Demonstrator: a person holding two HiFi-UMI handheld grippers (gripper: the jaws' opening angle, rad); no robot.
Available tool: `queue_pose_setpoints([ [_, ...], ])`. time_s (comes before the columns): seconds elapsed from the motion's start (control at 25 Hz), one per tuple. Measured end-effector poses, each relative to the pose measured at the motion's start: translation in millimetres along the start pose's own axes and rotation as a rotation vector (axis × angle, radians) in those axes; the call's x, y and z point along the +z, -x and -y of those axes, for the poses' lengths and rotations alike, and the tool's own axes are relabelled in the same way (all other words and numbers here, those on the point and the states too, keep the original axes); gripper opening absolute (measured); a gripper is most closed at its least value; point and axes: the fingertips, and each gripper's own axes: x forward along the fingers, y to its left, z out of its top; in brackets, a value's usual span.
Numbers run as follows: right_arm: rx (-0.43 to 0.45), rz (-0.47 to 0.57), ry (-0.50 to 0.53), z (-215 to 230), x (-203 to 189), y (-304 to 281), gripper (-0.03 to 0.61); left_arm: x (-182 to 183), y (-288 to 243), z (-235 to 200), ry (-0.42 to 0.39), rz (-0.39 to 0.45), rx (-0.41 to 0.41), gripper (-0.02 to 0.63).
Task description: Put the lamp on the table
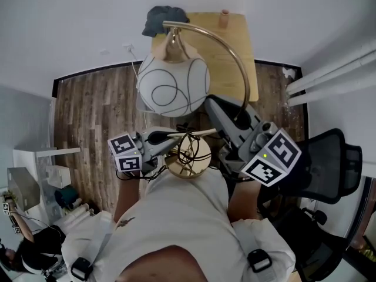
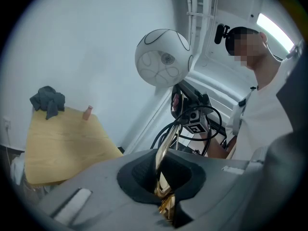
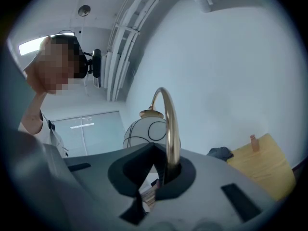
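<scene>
Short of the table (image 1: pixel 235 43), left gripper (image 2: pixel 163 194) and right gripper (image 3: pixel 161 174) both clamped on the lamp's (image 1: pixel 187 157) thin brass stem (image 3: pixel 172 129); risk of smooth metal slipping, heavy globe (image 1: pixel 173 87) tipping toward the bottle (image 1: pixel 224 18).

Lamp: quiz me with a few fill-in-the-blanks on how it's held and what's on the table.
1. The left tool and the right tool are both shut on the ____-coloured lamp stem.
2. The round lamp shade is ____ with black lines.
3. The dark cloth lies on the wooden ____.

Missing words: gold; white; table.
</scene>
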Motion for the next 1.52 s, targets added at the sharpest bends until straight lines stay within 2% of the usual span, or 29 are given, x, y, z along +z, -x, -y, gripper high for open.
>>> queue_pose_setpoints([
  [0.2,0.024,-0.004,-0.002,28,13,-4,0.0,15,-22,-17,-0.001,0.007,0.022,0.009],
  [0.8,0.06,-0.011,0.021,69,38,-14,0.0,42,-55,-44,-0.014,0.023,0.064,0.009],
  [1.2,0.02,-0.011,0.039,105,45,-30,0.0,61,-73,-81,-0.02,0.013,0.044,0.009],
  [1.52,-0.018,-0.013,0.053,150,49,-64,0.0,84,-85,-132,-0.018,0.0,0.015,0.009],
])
